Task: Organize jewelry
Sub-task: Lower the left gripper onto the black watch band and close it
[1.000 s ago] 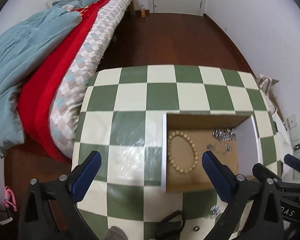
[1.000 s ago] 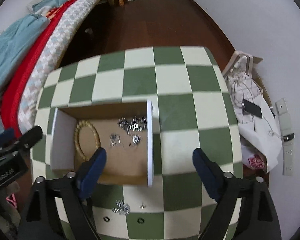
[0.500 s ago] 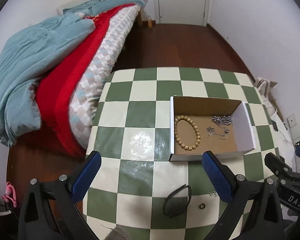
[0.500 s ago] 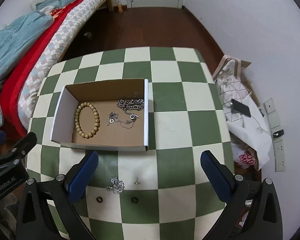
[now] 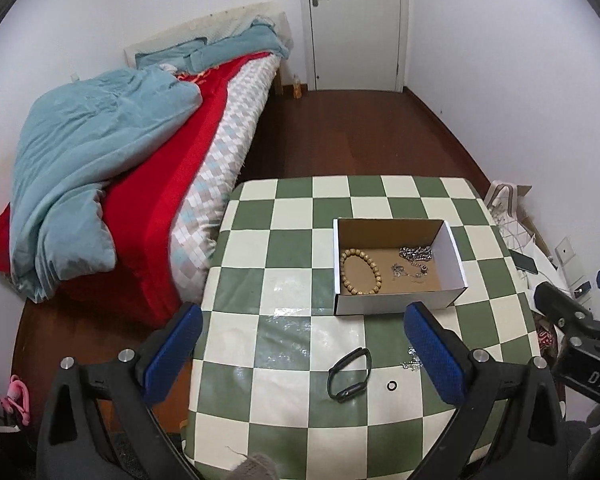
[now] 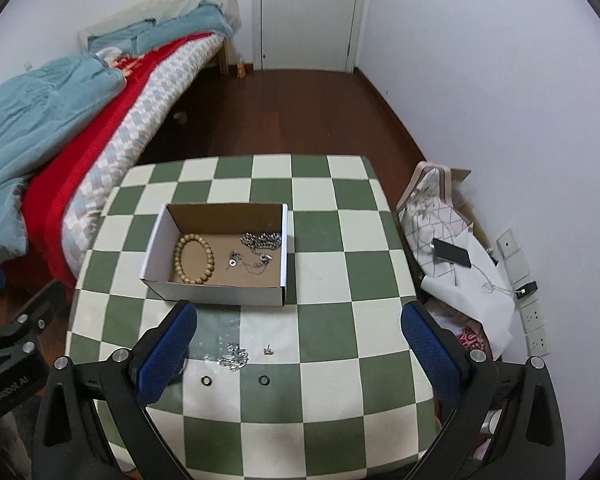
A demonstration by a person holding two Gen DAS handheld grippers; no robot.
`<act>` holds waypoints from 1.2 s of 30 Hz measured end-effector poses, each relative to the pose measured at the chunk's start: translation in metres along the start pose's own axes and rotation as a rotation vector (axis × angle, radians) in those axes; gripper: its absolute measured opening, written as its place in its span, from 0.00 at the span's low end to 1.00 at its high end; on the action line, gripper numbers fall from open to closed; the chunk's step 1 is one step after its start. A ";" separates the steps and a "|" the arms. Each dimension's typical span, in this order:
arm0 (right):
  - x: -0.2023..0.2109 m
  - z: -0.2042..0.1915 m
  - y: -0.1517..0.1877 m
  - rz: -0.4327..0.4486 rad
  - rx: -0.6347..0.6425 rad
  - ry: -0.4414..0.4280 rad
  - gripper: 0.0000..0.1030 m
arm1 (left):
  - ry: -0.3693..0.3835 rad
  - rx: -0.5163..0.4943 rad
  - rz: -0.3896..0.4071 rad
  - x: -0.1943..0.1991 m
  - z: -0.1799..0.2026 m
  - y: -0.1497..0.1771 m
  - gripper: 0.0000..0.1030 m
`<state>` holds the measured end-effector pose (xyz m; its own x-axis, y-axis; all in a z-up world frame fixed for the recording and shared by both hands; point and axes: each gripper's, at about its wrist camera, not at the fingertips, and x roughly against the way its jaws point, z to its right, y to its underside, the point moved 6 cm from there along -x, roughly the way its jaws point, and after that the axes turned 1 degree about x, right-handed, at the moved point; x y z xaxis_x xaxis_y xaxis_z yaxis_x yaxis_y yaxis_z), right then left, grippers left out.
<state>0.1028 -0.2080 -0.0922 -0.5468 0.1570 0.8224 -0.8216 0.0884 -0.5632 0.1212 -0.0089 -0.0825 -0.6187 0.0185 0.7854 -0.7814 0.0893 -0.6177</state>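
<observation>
A white cardboard box (image 5: 396, 305) (image 6: 216, 292) stands on the green-and-cream checked table (image 5: 284, 248) (image 6: 332, 240). In it lie a wooden bead bracelet (image 5: 360, 273) (image 6: 194, 253) and silver chains (image 5: 416, 255) (image 6: 260, 240). In front of the box lie a black watch band (image 5: 349, 374), a small silver chain (image 6: 233, 357), two black rings (image 6: 206, 381) (image 6: 264, 380) and a tiny stud (image 6: 267, 349). My left gripper (image 5: 300, 356) and right gripper (image 6: 296, 352) are both open and empty, held above the table's near edge.
A bed with red and teal bedding (image 5: 100, 168) stands left of the table. Bags, papers and a phone (image 6: 452, 256) lie on the floor to the right by the wall. A white door (image 5: 356, 24) is at the far end.
Both grippers have pulled back and up from the box, so the whole table and room now show. Both stayed open and empty.
</observation>
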 end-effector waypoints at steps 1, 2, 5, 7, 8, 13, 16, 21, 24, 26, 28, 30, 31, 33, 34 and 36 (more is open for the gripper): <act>0.008 0.000 0.000 0.013 -0.002 0.000 1.00 | 0.002 0.002 0.008 0.005 -0.001 0.000 1.00; 0.015 0.000 0.001 0.025 -0.005 -0.001 1.00 | 0.004 0.003 0.015 0.009 -0.002 0.000 1.00; 0.035 0.001 0.002 0.054 -0.015 -0.005 1.00 | 0.003 0.003 0.048 0.025 -0.003 -0.001 1.00; 0.044 0.001 0.002 0.068 -0.018 -0.006 1.00 | 0.006 0.008 0.066 0.033 -0.004 -0.002 1.00; 0.051 0.001 0.003 0.078 -0.020 -0.007 1.00 | 0.009 0.012 0.075 0.038 -0.004 -0.003 1.00; 0.069 -0.003 0.006 0.104 -0.025 -0.023 1.00 | -0.010 0.033 0.118 0.051 -0.008 -0.003 1.00; 0.075 -0.005 0.008 0.114 -0.027 -0.036 1.00 | -0.025 0.040 0.116 0.043 -0.014 0.002 1.00; 0.054 -0.003 0.023 0.070 -0.058 -0.088 1.00 | -0.210 -0.019 0.070 0.008 -0.027 0.025 1.00; 0.021 0.001 0.044 -0.002 -0.092 -0.105 1.00 | -0.267 -0.042 0.000 -0.024 -0.034 0.044 1.00; -0.007 0.001 0.059 -0.056 -0.108 -0.129 0.92 | -0.285 -0.050 -0.057 -0.045 -0.036 0.058 1.00; -0.033 0.000 0.071 -0.103 -0.128 -0.161 0.75 | -0.293 -0.058 -0.111 -0.065 -0.036 0.068 1.00; -0.063 -0.003 0.085 -0.158 -0.150 -0.200 0.73 | -0.267 -0.052 -0.153 -0.080 -0.032 0.074 1.00; -0.076 -0.006 0.091 -0.178 -0.163 -0.217 0.72 | -0.246 -0.042 -0.179 -0.087 -0.030 0.078 1.00; -0.098 -0.013 0.100 -0.205 -0.181 -0.249 0.71 | -0.194 -0.026 -0.243 -0.108 -0.025 0.085 1.00; -0.108 -0.018 0.102 -0.217 -0.183 -0.262 0.69 | -0.175 -0.028 -0.269 -0.117 -0.021 0.087 1.00; -0.126 -0.031 0.105 -0.232 -0.168 -0.280 0.64 | -0.142 -0.039 -0.311 -0.132 -0.013 0.092 0.99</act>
<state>0.0904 -0.1883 -0.2577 -0.3918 -0.1580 0.9064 -0.9032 0.2536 -0.3462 0.1321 0.0101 -0.2426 -0.3585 -0.1545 0.9206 -0.9324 0.1071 -0.3451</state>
